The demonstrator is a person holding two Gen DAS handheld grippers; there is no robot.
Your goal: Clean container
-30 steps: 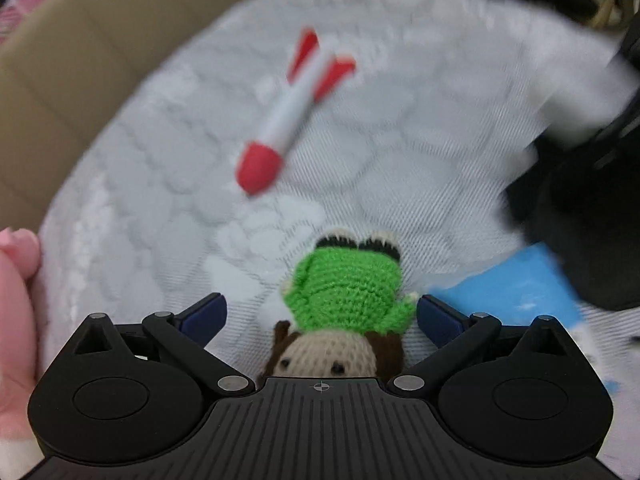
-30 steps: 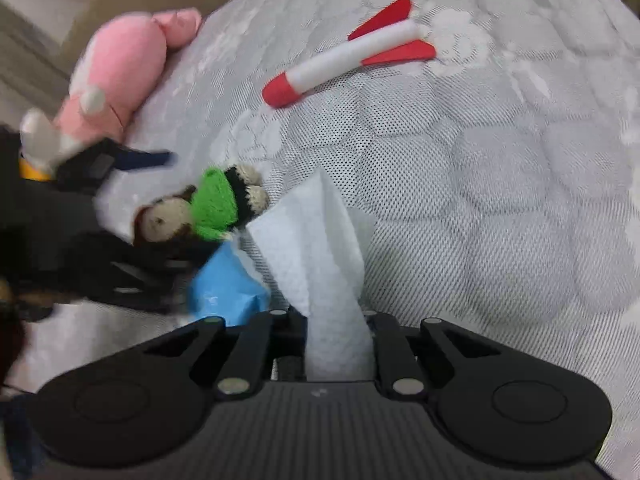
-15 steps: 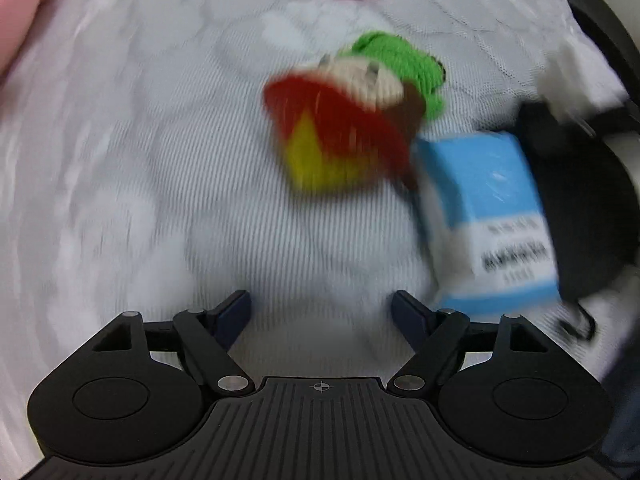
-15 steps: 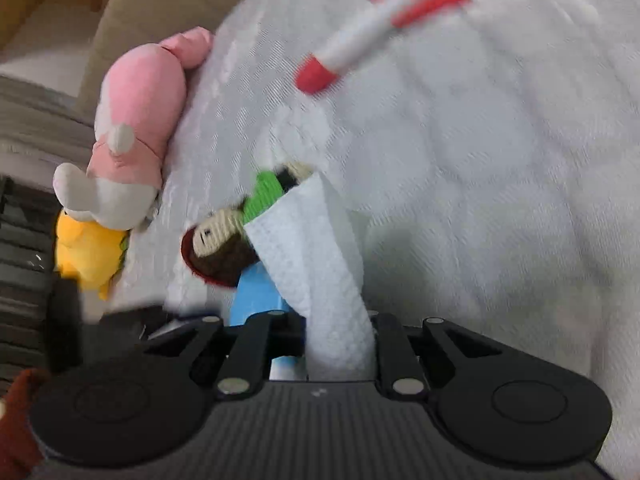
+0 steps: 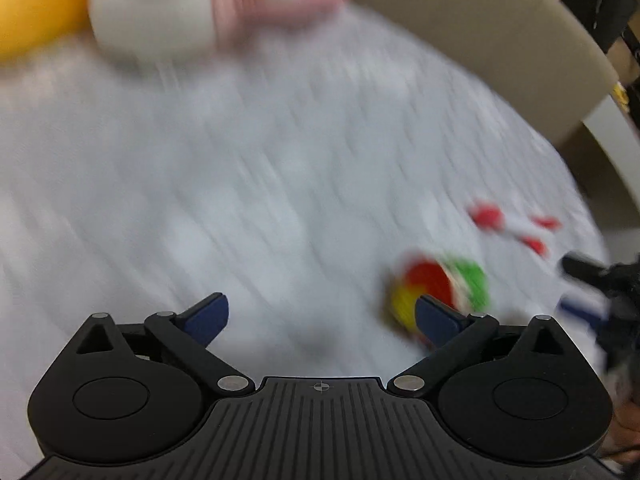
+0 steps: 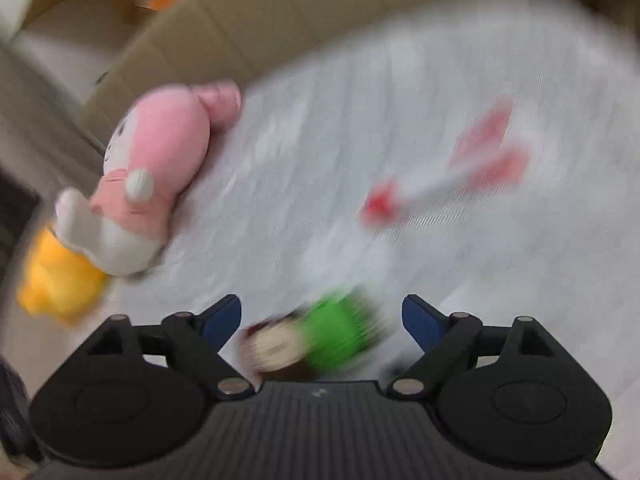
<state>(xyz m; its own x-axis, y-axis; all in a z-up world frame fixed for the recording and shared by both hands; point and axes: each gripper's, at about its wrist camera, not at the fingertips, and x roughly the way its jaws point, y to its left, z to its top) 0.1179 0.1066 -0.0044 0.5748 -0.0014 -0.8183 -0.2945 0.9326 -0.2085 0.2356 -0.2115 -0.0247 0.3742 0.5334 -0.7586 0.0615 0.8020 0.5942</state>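
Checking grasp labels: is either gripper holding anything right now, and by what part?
Nothing is held. The left gripper and the right gripper are both open; the crocheted doll lies loose between the right fingers.

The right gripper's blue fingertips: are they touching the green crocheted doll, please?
Apart. In the right wrist view the right gripper stands wide open, with white quilted bedding showing between each fingertip and the green crocheted doll.

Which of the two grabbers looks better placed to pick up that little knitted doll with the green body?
Probably the right gripper: its fingers are open and the knitted doll lies right between them. The left gripper is open too, but there the doll sits off beyond its right-hand fingertip. Both views are blurred.
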